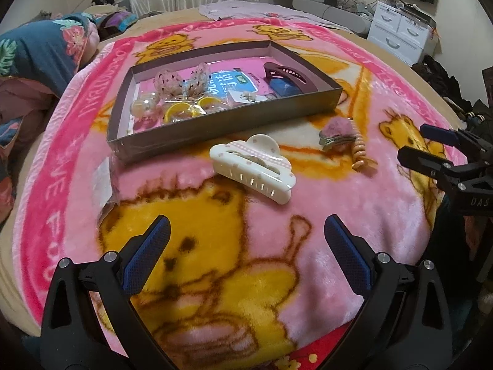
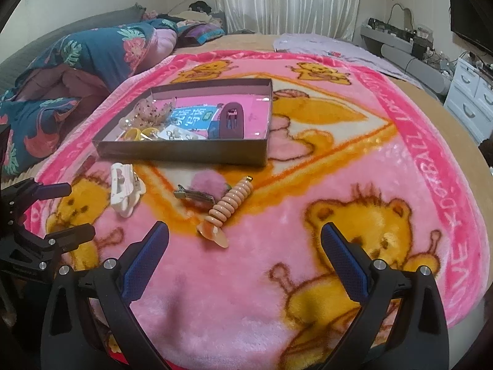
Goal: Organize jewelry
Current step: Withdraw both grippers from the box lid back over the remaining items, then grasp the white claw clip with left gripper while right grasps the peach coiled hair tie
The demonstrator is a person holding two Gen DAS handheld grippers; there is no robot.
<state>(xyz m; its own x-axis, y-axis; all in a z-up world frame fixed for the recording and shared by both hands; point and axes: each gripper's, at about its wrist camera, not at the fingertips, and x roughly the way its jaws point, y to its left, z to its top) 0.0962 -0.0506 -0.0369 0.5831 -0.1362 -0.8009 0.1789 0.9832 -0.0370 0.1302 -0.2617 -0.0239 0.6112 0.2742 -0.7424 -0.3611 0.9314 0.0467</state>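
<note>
Left gripper (image 1: 246, 240) gaping empty | white claw clip (image 1: 252, 169) lying crosswise straight ahead, nearer it | right gripper (image 2: 245, 243) gaping, facing spiral hair tie (image 2: 228, 205)

Black left gripper (image 1: 246, 231); blue ribbed pads (image 1: 346, 254); silver screws.

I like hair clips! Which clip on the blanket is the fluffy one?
The pink pom-pom clip with a metal clasp. The white plastic claw clip beside it is smooth and hard, and the peach spiral hair tie is ridged.

White claw clip (image 1: 253, 166) lies beyond left gripper's (image 1: 246, 240) spread jaws.
</note>
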